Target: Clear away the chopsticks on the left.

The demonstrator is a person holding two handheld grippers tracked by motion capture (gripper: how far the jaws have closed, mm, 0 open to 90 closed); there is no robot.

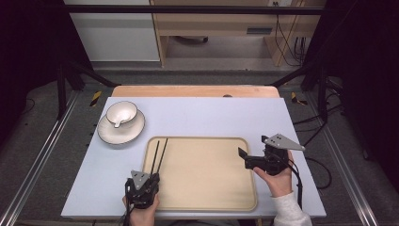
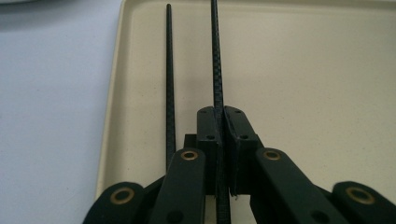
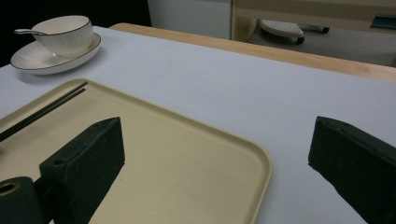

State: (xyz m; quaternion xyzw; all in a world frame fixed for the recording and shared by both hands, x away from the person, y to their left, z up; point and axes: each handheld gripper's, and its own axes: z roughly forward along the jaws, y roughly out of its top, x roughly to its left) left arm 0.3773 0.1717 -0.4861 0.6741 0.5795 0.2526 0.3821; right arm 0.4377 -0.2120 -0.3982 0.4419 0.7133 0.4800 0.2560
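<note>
On the bench's left, a bowl (image 1: 121, 113) sits on a plate (image 1: 120, 130). The left gripper (image 1: 149, 178) has its jaws clamped on one chopstick (image 2: 217, 60); the other (image 2: 170, 84) lies beside it on the tray (image 1: 235, 188). They look thin, stiff, light and slippery, best pinched near the end. The right gripper (image 1: 243, 156) hovers, jaws wide, empty.

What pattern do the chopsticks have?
The chopsticks are black with a woven checker texture, clearest in the left gripper view.

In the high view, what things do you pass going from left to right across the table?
Plate with the bowl on it → left gripper shut on a chopstick → tray → right gripper.
</note>
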